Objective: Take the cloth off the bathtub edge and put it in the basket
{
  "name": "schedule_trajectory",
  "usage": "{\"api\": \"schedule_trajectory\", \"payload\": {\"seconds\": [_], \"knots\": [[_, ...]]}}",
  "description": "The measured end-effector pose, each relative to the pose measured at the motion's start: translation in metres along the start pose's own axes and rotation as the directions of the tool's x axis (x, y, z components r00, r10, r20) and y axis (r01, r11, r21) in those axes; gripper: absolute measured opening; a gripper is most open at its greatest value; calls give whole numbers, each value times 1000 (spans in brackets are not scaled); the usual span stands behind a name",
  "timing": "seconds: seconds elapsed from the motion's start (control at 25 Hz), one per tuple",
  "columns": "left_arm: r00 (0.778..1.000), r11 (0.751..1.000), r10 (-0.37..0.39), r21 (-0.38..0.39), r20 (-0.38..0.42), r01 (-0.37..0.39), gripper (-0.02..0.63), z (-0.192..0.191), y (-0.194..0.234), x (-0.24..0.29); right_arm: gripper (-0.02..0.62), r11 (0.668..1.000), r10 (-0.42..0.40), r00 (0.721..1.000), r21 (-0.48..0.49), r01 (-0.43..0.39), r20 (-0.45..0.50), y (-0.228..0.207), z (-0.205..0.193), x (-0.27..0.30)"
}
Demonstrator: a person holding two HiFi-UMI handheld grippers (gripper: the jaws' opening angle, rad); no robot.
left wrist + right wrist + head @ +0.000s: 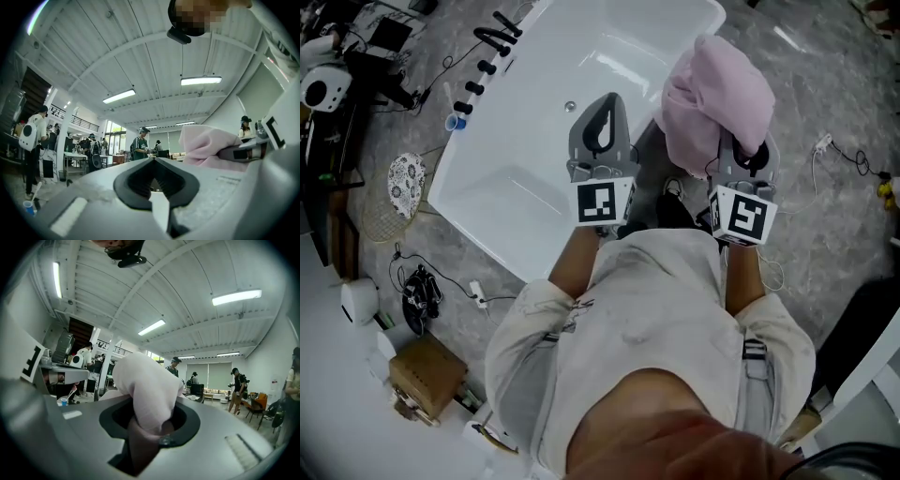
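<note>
While pinched in the right gripper [744, 161], the pink cloth [717, 98] is a rumpled mound heaped over and ahead of that gripper, off the bathtub [609, 47] edge and seen from above against the tub's right-hand rim. Grip: the right gripper view shows the jaws nearly together on one narrow fold of cloth [146, 394], with the bulk billowing free above them. Left gripper [604, 105]: jaws brought together with nothing between them, level beside the right one and over the tub's white floor. Orientation of cloth: bunched, so no clean long axis. The longest run appears to go from the clamped fold outward along the jaws, away from the person, with the rounded top leaning toward the left gripper. Destination: what looks like a wire basket [367, 217] lies on the floor beyond the tub's far left side, well apart from the cloth. Hazards, as judged: only a small fold is held, so the loose mass could drag that fold out of the jaws during the carry. Hanging folds could catch on the black taps [495, 37] along the tub's left rim. The mound hides much of the right gripper's forward view, which could spoil aim at the basket.
</note>
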State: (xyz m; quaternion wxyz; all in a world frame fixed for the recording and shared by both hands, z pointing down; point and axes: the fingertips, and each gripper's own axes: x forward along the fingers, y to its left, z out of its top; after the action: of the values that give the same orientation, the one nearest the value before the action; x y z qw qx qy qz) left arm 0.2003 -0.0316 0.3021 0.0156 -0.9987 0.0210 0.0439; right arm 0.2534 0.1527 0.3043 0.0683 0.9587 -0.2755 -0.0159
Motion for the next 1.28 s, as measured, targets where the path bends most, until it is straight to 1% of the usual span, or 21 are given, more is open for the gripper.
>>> {"api": "schedule_trajectory", "payload": {"seconds": [0.16, 0.28, 0.4, 0.68, 0.84, 0.96, 1.08, 1.28], "knots": [[998, 999, -54, -3, 12, 54, 2, 1, -37, 35, 117, 999, -42, 999, -2, 42, -9, -41, -8, 3], [995, 996, -94, -6, 27, 94, 2, 0, -60, 59, 117, 997, -78, 997, -12, 77, -12, -68, -13, 9], [992, 992, -125, -10, 24, 125, 2, -7, -80, 81, 117, 994, -105, 994, -6, 105, -16, -93, -19, 14], [982, 982, -186, -5, 40, 187, 2, -15, -121, 119, 117, 990, -140, 990, -9, 140, -28, -134, -38, 19], [978, 978, -207, -6, 36, 208, 2, -19, -137, 134, 117, 988, -157, 987, 10, 157, -43, -151, -49, 22], [975, 975, -221, 1, 26, 221, 2, -23, -146, 142, 117, 987, -159, 984, 17, 161, -75, -157, -62, 24], [972, 972, -234, 8, 9, 234, 2, -32, -151, 147, 117, 986, -162, 980, 19, 166, -113, -160, -81, 28], [971, 971, -239, -7, -22, 239, 2, -52, -155, 154, 117, 984, -163, 968, 39, 173, -189, -164, -122, 37]]}}
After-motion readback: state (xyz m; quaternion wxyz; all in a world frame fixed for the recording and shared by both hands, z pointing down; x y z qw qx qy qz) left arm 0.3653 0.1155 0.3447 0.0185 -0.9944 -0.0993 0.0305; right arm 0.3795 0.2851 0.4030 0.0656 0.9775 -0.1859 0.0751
